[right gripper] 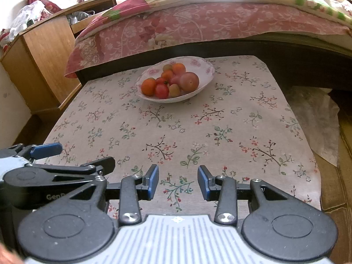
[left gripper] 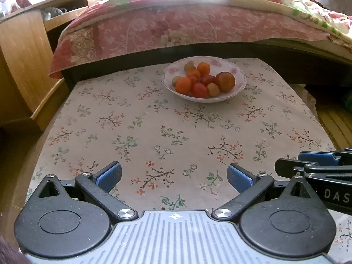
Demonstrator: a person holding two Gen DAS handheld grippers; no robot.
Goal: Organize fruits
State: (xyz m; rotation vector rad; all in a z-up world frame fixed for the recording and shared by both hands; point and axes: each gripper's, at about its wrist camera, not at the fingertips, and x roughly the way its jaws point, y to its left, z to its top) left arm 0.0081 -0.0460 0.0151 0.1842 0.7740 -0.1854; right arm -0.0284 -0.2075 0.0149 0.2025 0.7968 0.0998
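We hold the left gripper (left gripper: 173,176) and the right gripper (right gripper: 178,182) spread and empty near the table's front, well apart from the bowl (left gripper: 238,87) of fruits (left gripper: 203,80), perhaps tomatoes, so we should approach slowly from above

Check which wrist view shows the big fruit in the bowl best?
Right wrist: the large reddish fruit sits front-right in the bowl, its whole outline clear. Left wrist shows it too, at the bowl's right side and about as large, but with a yellowish fruit overlapping its lower left edge.
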